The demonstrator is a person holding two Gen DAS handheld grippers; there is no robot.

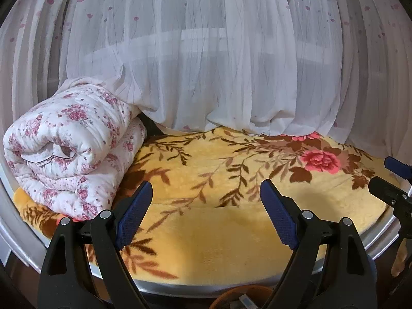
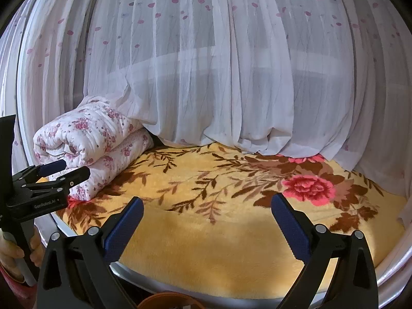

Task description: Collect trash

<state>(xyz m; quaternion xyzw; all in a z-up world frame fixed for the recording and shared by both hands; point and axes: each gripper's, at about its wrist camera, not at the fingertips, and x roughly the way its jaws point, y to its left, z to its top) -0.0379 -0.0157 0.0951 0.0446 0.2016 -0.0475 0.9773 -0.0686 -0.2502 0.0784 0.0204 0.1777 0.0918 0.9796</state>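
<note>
Blue ribbed rubber pads are lining both claws, and both are standing wide apart with nothing between them. The left claw is hovering over the near part of a plush yellow blanket, its black plastic arms angling outward; the right claw is hanging likewise over the same fleece, just beside the left one, which is showing at the left edge of the right wrist view with a hand gripping its handle. The blanket is spreading thick and velvety, printed with brown leafy sprays and a pink-red rose, over a ledge with a smooth pale rim. At the left a rolled quilt, puffy white cotton with small pink flowers, is lying on the blanket. Behind, a sheer white curtain dotted with pink petals is falling in soft folds onto the blanket's far edge. No trash is showing on the blanket. A curved orange-brown rim, possibly a container, is peeking in below the ledge.
</note>
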